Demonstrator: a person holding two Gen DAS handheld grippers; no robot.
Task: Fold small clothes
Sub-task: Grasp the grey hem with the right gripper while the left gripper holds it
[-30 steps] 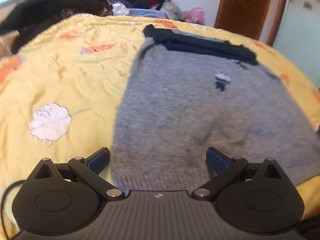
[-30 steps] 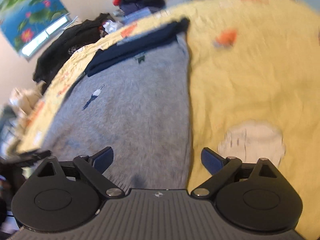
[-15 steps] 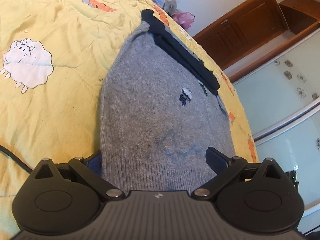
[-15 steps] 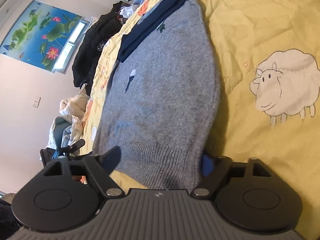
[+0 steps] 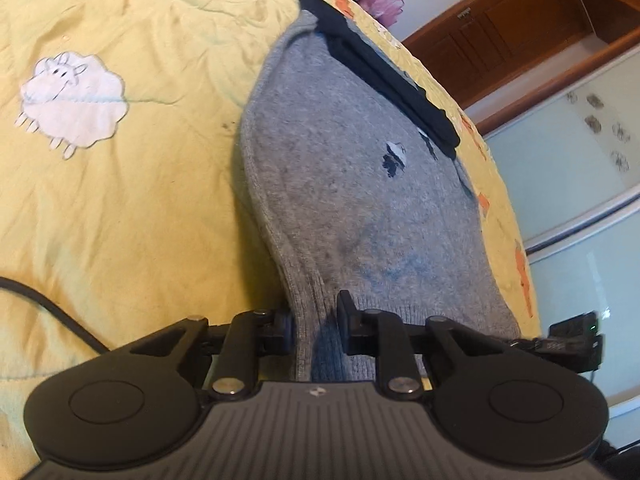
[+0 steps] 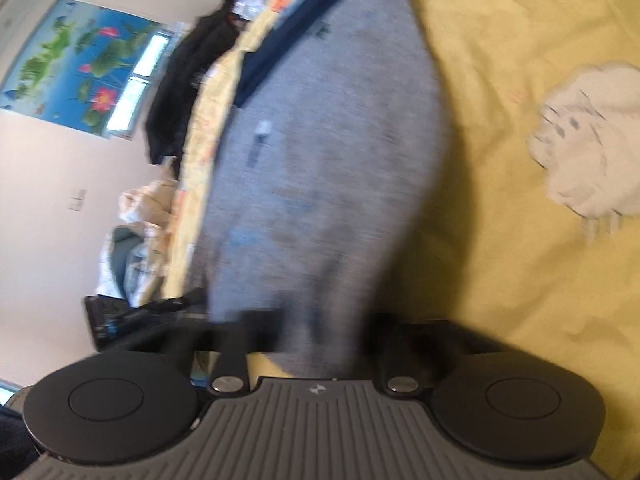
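A small grey knitted sweater with a navy collar band lies flat on a yellow bedspread. My left gripper is closing its jaws on the ribbed hem at the near left corner; the knit is bunched between the pads. In the blurred right wrist view the same sweater runs away from me, and my right gripper is shut on the hem at the near right corner. The hem between the two grips is hidden under the gripper bodies.
White sheep patches decorate the bedspread beside the sweater. A black cable crosses the near left of the bed. Dark clothes are heaped along the far edge. A wooden door and glass panels stand beyond.
Both grippers stood wide open over the hem and have now closed on it, bunching the knit. Both views have rolled and dipped closer to the bed.
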